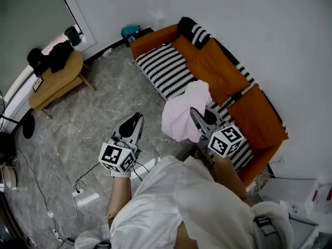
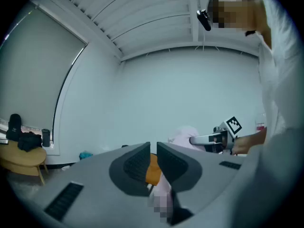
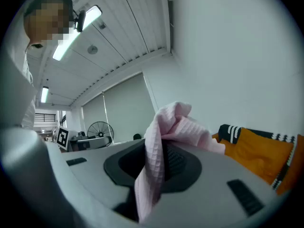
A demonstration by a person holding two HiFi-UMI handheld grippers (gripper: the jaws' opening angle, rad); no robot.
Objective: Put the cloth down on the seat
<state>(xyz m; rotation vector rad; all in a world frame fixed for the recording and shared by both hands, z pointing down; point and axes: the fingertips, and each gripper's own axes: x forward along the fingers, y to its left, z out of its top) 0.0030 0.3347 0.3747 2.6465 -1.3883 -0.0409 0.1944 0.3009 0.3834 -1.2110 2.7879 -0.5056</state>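
A pink cloth hangs bunched in the air over the front edge of the sofa's black-and-white striped seat. My right gripper is shut on it; in the right gripper view the waffle-textured cloth is pinched between the jaws and spills over them. My left gripper is to the cloth's left, over the floor, shut and holding nothing. The left gripper view looks past its closed jaws to the cloth and the right gripper.
The orange sofa back runs along the white wall, with a striped cushion at its far end. A round wooden side table carrying black items stands at left. Cables and a power strip lie on the marble floor. A fan stands behind.
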